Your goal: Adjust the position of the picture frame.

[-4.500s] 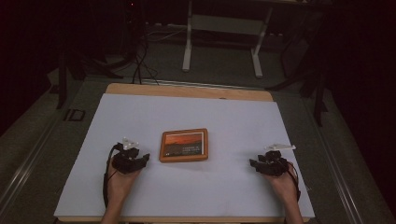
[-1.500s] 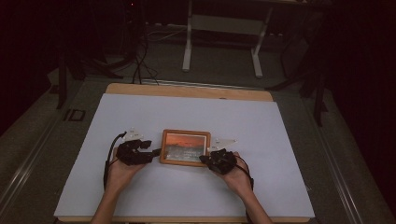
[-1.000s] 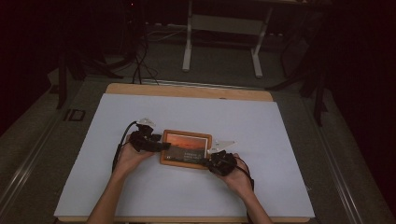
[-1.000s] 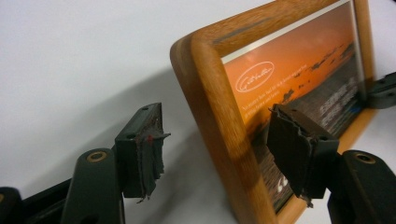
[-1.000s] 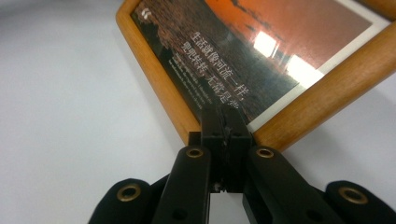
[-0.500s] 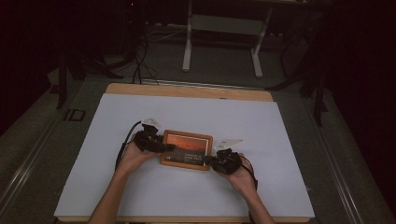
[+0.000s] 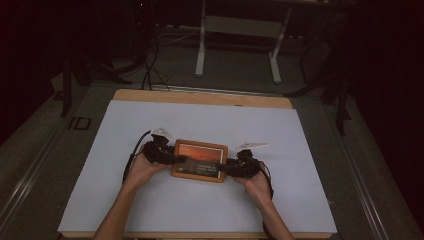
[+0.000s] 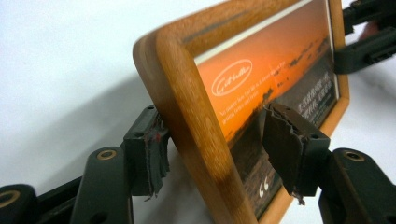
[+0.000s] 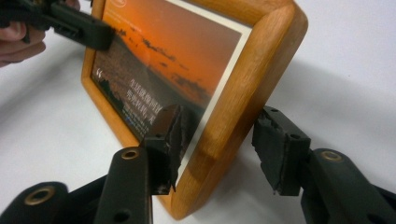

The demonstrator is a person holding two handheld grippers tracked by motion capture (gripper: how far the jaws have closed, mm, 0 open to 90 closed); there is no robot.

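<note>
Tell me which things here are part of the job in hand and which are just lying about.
In the job:
- wooden picture frame
- left gripper, fingers astride the frame's edge
- right gripper, fingers astride the opposite edge

Lying about:
- white table cover
- metal stand on the floor behind the table
- floor cables

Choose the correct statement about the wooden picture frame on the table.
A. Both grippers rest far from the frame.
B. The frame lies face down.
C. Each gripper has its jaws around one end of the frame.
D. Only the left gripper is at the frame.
C: the left gripper straddles one end of the picture frame and the right gripper the other, each with one jaw before the picture and one behind.
</note>
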